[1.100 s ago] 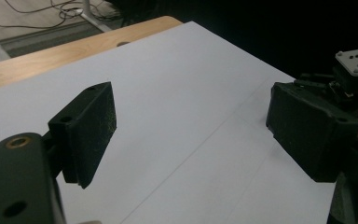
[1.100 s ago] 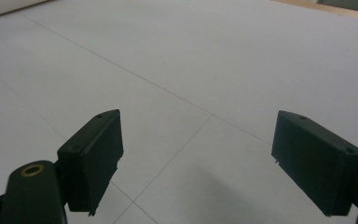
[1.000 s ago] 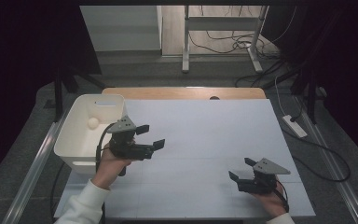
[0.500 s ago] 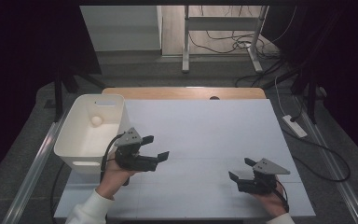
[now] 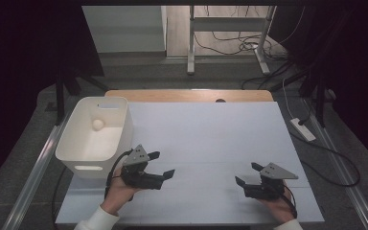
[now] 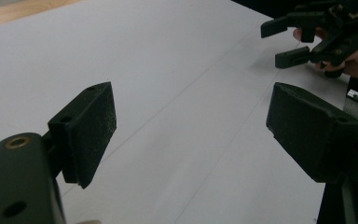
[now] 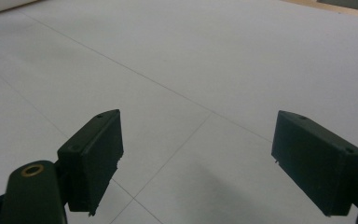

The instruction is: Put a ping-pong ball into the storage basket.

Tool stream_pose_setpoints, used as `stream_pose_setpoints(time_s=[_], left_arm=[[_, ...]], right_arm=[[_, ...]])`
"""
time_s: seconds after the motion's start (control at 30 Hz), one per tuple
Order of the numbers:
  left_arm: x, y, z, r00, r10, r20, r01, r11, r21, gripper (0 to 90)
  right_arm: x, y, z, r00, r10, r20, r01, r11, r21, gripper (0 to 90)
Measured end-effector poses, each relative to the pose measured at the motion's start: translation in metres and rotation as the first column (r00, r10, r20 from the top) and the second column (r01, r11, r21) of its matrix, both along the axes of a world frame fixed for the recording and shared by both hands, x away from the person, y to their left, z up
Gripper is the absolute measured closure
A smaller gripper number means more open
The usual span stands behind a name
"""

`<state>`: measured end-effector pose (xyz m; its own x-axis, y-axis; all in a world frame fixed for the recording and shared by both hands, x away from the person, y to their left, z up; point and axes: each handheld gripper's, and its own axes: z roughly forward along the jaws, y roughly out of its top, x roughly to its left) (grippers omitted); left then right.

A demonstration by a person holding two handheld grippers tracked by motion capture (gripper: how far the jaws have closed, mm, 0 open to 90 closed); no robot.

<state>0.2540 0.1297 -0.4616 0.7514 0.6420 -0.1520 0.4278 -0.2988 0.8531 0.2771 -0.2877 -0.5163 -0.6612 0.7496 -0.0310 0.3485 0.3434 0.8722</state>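
Note:
My left gripper (image 5: 164, 164) is low over the white table sheet (image 5: 211, 134), just right of the near corner of a white bin (image 5: 76, 155), with its jaws pointing right. In the left gripper view its jaws (image 6: 191, 135) stand open with only bare sheet between them. My right gripper (image 5: 247, 174) rests near the front right of the table, pointing left, and is seen far off in the left gripper view (image 6: 303, 39). It is open and holds nothing (image 7: 198, 154). A small white ball (image 5: 97, 124) lies inside the bin.
The bin stands at the table's left edge. A wooden strip (image 5: 191, 95) runs along the far edge. Off the table on the right, a power strip (image 5: 303, 129) and cables lie on the floor. A frame's metal legs (image 5: 190, 48) stand beyond the table.
My left hand has come down and toward the near edge, away from the bin's side, with its jaws as wide as before. The right gripper has kept still.

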Motion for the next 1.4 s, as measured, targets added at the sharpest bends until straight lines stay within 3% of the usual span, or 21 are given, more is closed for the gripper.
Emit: stream_pose_setpoints(time_s=[0.17,0.37,0.7,0.8,1.0,1.4], left_arm=[[-0.006,0.002,-0.013,0.9999,0.003,0.016,-0.003,0.9992,0.041,16.4],[-0.011,0.007,-0.025,0.9996,0.024,0.015,-0.025,0.9981,0.057,16.3],[-0.016,0.021,-0.036,0.9981,0.061,0.010,-0.061,0.9968,0.051,16.2],[-0.018,0.024,-0.038,0.9977,0.067,0.013,-0.068,0.9955,0.065,16.1],[-0.023,0.033,-0.041,0.9963,0.086,0.005,-0.086,0.9951,0.050,16.2],[-0.021,0.035,-0.046,0.9956,0.094,-0.005,-0.094,0.9942,0.053,16.2]], right_arm=[[0.000,0.001,0.000,1.0000,0.002,-0.001,-0.002,1.0000,0.000,16.6],[-0.001,0.000,0.000,1.0000,-0.002,-0.005,0.002,1.0000,-0.003,16.7],[-0.001,-0.001,-0.002,1.0000,-0.006,-0.008,0.006,1.0000,-0.006,16.6],[-0.001,-0.001,-0.002,1.0000,-0.004,-0.007,0.004,1.0000,-0.004,16.7],[-0.001,-0.001,-0.002,0.9999,0.000,-0.010,0.000,1.0000,-0.002,16.6],[-0.002,-0.002,-0.002,1.0000,0.005,-0.006,-0.005,1.0000,-0.002,16.6]])
